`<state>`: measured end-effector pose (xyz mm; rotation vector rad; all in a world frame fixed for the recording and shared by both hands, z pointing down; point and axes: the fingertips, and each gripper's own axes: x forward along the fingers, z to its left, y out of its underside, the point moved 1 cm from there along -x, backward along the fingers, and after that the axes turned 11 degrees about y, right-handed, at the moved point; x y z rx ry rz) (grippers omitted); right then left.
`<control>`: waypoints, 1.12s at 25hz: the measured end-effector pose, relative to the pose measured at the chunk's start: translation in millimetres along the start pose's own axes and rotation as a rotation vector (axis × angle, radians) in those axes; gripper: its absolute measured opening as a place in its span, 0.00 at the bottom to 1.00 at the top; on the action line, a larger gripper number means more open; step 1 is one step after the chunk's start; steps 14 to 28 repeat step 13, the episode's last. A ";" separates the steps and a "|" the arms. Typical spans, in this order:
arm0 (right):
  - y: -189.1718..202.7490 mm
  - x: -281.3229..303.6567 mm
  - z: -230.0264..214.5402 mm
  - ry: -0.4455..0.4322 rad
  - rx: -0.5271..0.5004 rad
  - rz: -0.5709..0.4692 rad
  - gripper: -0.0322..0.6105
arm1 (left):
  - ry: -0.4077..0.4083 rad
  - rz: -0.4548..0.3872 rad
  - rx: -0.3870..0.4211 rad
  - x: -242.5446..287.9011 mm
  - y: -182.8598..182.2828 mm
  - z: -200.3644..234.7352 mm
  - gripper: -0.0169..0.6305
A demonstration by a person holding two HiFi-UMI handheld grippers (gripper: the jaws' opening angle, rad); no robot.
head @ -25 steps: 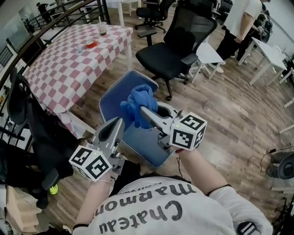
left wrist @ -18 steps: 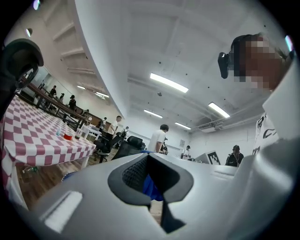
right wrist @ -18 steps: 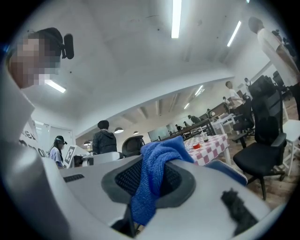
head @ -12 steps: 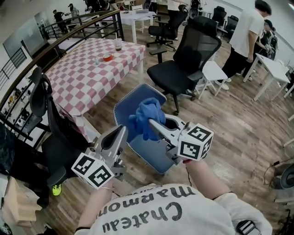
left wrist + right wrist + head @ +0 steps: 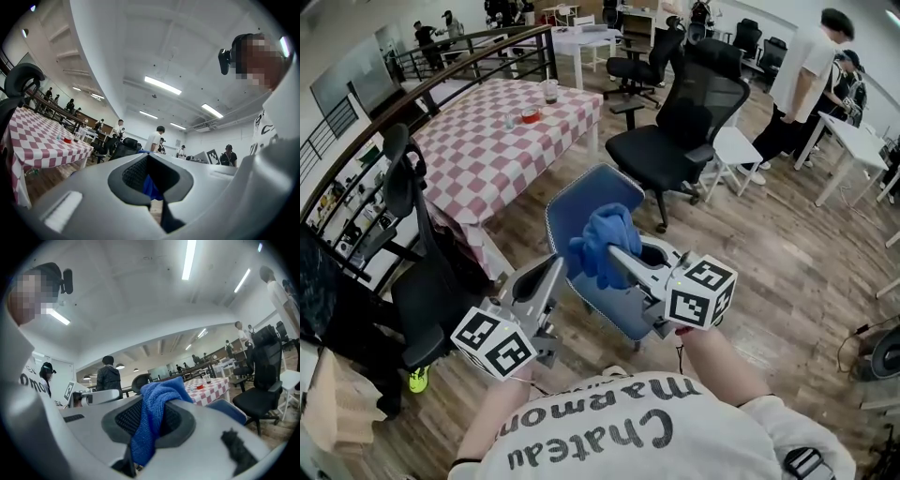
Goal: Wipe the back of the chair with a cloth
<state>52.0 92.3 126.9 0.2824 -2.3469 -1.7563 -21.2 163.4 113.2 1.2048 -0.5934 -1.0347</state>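
Head view: we hold the cloth [image 5: 598, 239] clamped in our right hand-held gripper [image 5: 614, 251], just above the blue chair [image 5: 581, 202], which lies ahead and below. Our left hand-held gripper [image 5: 553, 267] hangs beside it. Left gripper view: jaws together, nothing between them. Right gripper view: the jaws pinch the cloth, with the chair ahead to the right.

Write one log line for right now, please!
right gripper: shut on blue cloth | left gripper: shut, empty | blue cloth: above blue chair | touching: cannot tell

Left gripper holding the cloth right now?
No, the blue cloth is clamped in the right gripper; the left gripper is shut with nothing between its jaws.
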 end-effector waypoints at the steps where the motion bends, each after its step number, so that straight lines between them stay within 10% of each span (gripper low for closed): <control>1: 0.8 -2.8 4.9 0.003 0.001 0.001 0.17 | 0.001 -0.002 -0.001 -4.1 -1.2 -3.0 0.03; 28: 24.3 1.0 5.7 0.038 0.021 0.004 0.17 | 0.014 -0.013 -0.024 -21.0 12.4 6.4 0.03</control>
